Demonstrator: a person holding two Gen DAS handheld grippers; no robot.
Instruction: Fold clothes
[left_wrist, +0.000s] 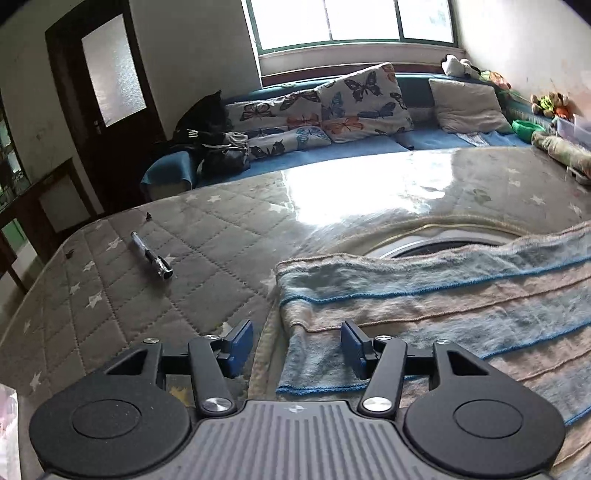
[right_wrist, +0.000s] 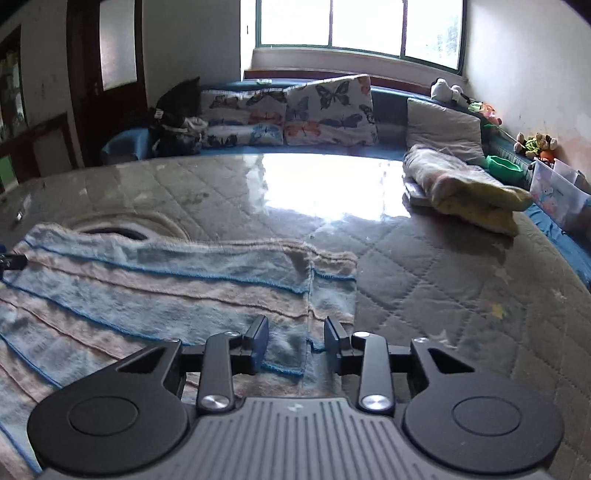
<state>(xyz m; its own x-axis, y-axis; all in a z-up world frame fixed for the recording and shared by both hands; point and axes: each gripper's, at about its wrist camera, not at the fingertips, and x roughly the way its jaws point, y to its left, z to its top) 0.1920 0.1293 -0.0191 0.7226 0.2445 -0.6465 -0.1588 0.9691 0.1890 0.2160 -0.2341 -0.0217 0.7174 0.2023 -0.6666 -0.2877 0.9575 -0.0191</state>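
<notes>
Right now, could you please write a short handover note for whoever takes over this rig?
Left gripper: open, holding nothing, over the left edge of the striped towel.
Right gripper: open, holding nothing, over the towel's right end.
Towel lies on the quilted table cover, with one layer lying over another at its right end.
A pen lies left of the towel.
Left to do: grasp the towel and fold it.

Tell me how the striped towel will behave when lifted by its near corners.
Probably floppy: the striped towel lies flat with soft folds on the table, so its middle should sag. Its fluffy pile suggests the pads should hold it. It looks light.
</notes>
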